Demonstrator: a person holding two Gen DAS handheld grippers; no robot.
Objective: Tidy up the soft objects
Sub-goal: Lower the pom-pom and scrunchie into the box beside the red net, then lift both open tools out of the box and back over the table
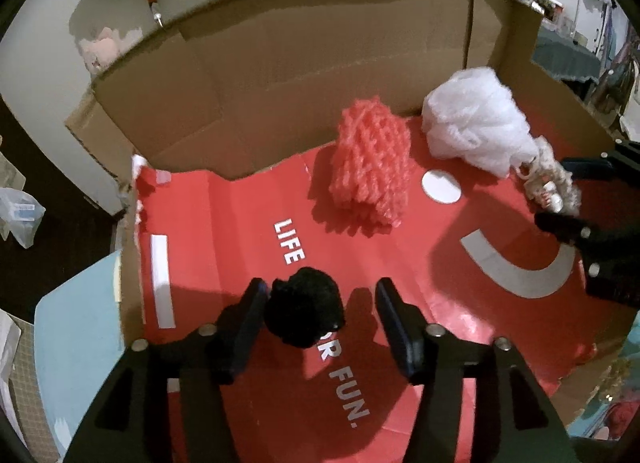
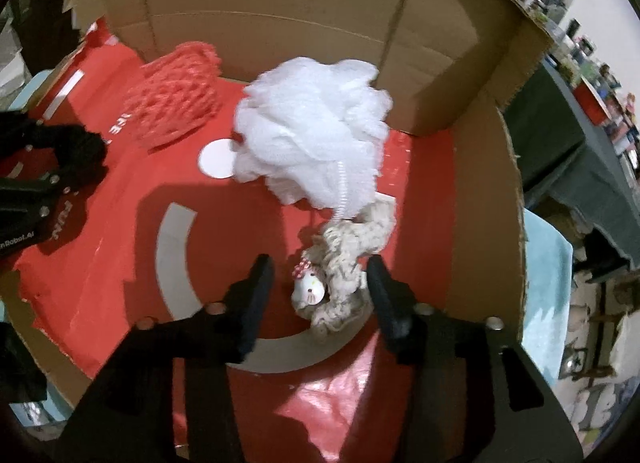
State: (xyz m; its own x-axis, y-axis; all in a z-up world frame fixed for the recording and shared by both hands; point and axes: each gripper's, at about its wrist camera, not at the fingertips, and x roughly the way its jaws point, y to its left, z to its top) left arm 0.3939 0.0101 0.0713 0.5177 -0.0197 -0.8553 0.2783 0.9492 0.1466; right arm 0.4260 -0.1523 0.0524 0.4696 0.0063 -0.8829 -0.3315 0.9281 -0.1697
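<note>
A black fuzzy pom-pom [image 1: 305,309] lies on the red box floor [image 1: 240,223] between the fingers of my left gripper [image 1: 320,303], which is open, the left finger touching it. My right gripper [image 2: 320,283] is open around a cream knitted scrunchie with a small cat charm [image 2: 340,275]. A white mesh bath pouf [image 2: 312,131] lies just beyond it, also in the left wrist view [image 1: 476,119]. A coral foam net [image 1: 372,167] lies mid-box, also in the right wrist view [image 2: 176,99].
Brown cardboard walls [image 1: 280,75] rise behind and at the right [image 2: 484,199]. A light blue surface [image 1: 80,327] lies under the box on the left. Room clutter shows beyond the walls.
</note>
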